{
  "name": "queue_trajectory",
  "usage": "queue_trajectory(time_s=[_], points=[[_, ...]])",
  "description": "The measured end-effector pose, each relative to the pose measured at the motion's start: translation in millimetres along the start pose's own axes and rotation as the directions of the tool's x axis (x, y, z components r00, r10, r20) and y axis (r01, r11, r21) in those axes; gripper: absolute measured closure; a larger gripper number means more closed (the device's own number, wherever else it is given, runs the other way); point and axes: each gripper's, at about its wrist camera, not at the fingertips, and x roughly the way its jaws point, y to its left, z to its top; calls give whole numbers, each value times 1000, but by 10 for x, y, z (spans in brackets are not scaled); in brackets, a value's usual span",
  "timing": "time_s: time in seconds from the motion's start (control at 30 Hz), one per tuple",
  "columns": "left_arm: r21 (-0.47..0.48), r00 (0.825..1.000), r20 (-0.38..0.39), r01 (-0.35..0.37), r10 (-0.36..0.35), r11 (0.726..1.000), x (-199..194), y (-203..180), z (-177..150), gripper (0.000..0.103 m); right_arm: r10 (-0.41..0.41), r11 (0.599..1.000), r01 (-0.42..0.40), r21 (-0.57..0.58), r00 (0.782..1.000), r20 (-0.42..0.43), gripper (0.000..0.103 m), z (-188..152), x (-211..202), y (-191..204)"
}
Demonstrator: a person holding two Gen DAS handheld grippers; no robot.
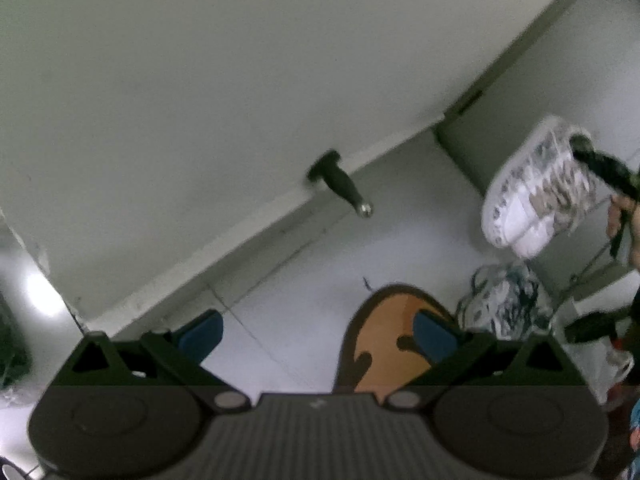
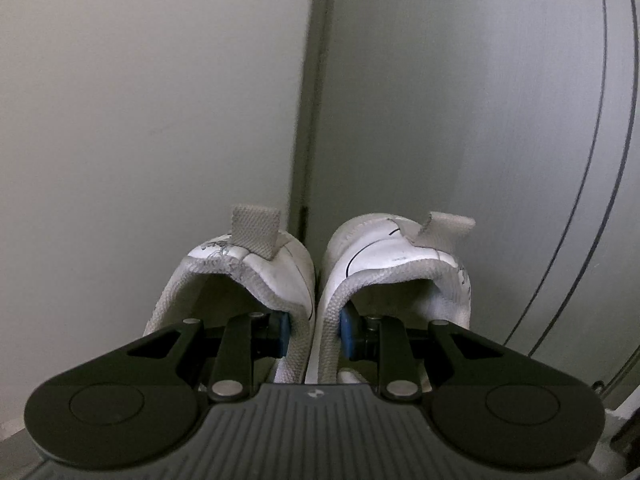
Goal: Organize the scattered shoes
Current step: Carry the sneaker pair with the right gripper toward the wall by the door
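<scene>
While both white sneakers (image 2: 316, 280) are pinched by their inner collars in the nearly closed right gripper (image 2: 313, 330), slippage is risked; the left gripper (image 1: 316, 334) is held wide open, empty.

A plain pale wall (image 1: 200, 80) fills the far side, meeting a light tiled floor (image 1: 304, 280) along a pale skirting board (image 1: 256, 232). A black doorstop (image 1: 340, 182) with a metal tip juts from the wall's base. Bright light glares at the left (image 1: 40, 292). A grey door frame (image 2: 308, 120) runs upright in the right wrist view.

text: none legible | claw body (image 2: 314, 394): small pale mark (too blurred to read) | shoes: no brand readable
</scene>
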Motion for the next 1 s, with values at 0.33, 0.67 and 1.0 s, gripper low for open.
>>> queue_trajectory(time_s=[0.33, 0.67, 1.0], points=[[103, 999, -42, 29, -25, 994, -57, -228, 6, 1, -110, 993, 112, -43, 993, 44, 76, 110, 328, -710], [76, 996, -65, 71, -66, 995, 78, -320, -50, 1, -234, 958, 235, -167, 972, 27, 76, 54, 635, -1435], [68, 994, -101, 37, -30, 997, 231, -285, -172, 1, -146, 935, 107, -337, 985, -92, 76, -423, 1288, -1155]])
